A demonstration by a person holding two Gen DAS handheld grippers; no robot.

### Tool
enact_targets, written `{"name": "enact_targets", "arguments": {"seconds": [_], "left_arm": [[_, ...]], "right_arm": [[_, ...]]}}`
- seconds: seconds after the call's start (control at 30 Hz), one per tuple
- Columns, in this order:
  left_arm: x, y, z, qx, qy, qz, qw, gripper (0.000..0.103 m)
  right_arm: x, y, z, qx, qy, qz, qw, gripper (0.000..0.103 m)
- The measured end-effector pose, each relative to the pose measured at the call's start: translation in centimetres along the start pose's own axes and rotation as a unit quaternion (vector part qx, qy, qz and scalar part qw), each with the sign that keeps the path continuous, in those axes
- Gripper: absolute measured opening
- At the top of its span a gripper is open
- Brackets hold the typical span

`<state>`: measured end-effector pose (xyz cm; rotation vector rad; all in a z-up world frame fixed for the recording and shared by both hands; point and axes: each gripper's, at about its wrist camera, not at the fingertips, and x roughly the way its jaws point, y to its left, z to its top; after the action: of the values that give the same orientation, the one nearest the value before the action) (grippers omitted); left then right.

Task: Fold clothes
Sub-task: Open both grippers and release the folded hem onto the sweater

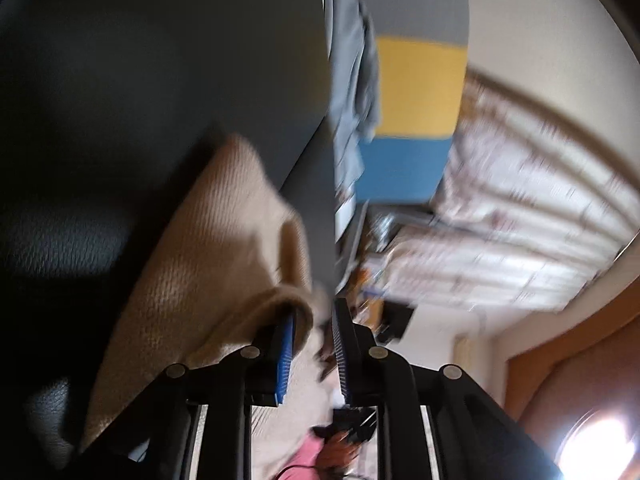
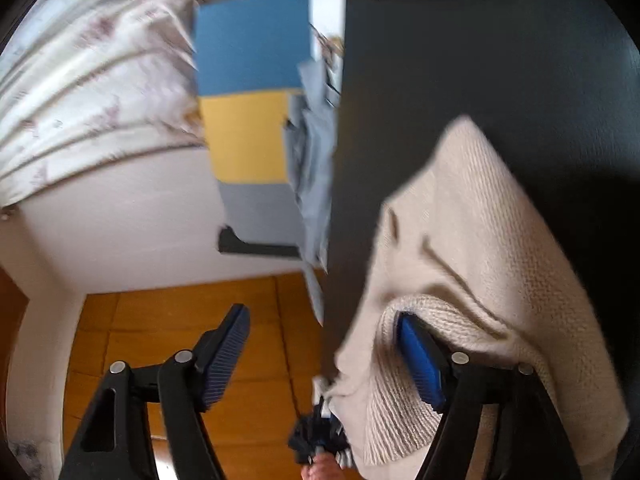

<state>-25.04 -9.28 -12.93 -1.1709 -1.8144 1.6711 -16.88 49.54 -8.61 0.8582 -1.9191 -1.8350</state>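
Now beige sweater (image 2: 472, 240) drapes right gripper (image 2: 324, 356), jaws wide; left gripper (image 1: 314, 344) part-open, unclamped.

Beige sweater (image 2: 480, 220) showing coarse ribbed knit cloth, dark surface (image 2: 480, 60) looking matt and faintly grained, floor (image 2: 160, 320) showing glossy orange wood

A home, likely a living room or bedroom. Pale floral curtains (image 2: 80, 92) hang in folds over a window, beside plain cream walls (image 2: 132, 220). The floor (image 2: 168, 320) is warm orange wood boards. A panel of 3 colour blocks, blue, yellow and grey (image 2: 248, 112), stands by the wall, with grey clothes (image 2: 316, 152) draped against it. A dark table (image 2: 460, 60) carries a beige knit sweater (image 2: 480, 220).
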Motion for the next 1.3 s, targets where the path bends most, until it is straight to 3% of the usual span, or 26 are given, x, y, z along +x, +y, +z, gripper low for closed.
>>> {"name": "enact_targets", "arguments": {"seconds": [0.1,0.2,0.37,0.47,0.7,0.87,0.97,1.03,1.1,1.23,1.3], "left_arm": [[-0.8,-0.9,-0.3,0.041,-0.017,0.039,0.9982,0.017],[-1.4,-1.7,-1.9,0.101,-0.036,0.087,0.9904,0.017],[-1.2,-2.2,-5.5,0.174,-0.01,0.092,0.9805,0.017],[-1.6,-1.4,-6.8,0.164,0.014,0.061,0.9844,0.017],[-3.1,0.1,-7.6,0.114,0.019,0.014,0.9932,0.019],[-1.7,-0.1,-7.3,0.112,0.015,0.095,0.9891,0.019],[-1.4,0.6,-6.9,0.068,0.009,0.089,0.9937,0.02],[-0.8,1.3,-6.7,0.035,0.009,0.082,0.996,0.021],[-0.1,1.5,-6.7,0.014,0.002,0.062,0.998,0.018],[1.5,0.5,-6.7,0.013,0.008,0.041,0.999,0.01],[2.6,-1.3,-6.2,0.051,0.002,0.064,0.9966,0.01]], "right_arm": [[-1.2,0.5,-0.6,-0.027,-0.009,-0.007,1.0,0.076],[-2.4,0.9,-1.3,-0.054,-0.016,-0.022,0.998,0.076],[-2.9,-0.2,-2.0,-0.051,0.006,-0.046,0.998,0.075],[-2.9,0.4,-3.0,-0.092,0.031,-0.083,0.992,0.073],[-2.2,-0.5,-6.4,-0.086,0.076,-0.086,0.99,0.068],[-1.4,-1.3,-7.0,-0.06,0.077,-0.095,0.991,0.065],[-1.3,-1.5,-6.7,-0.039,0.07,-0.101,0.992,0.052],[-1.2,-1.8,-6.5,-0.03,0.067,-0.103,0.992,0.031],[-1.0,-2.4,-6.3,-0.016,0.065,-0.108,0.992,0.017],[-0.7,-2.0,-6.0,-0.02,0.065,-0.112,0.991,0.007],[-0.2,-0.9,-5.3,-0.035,0.061,-0.108,0.992,0.007]]}}
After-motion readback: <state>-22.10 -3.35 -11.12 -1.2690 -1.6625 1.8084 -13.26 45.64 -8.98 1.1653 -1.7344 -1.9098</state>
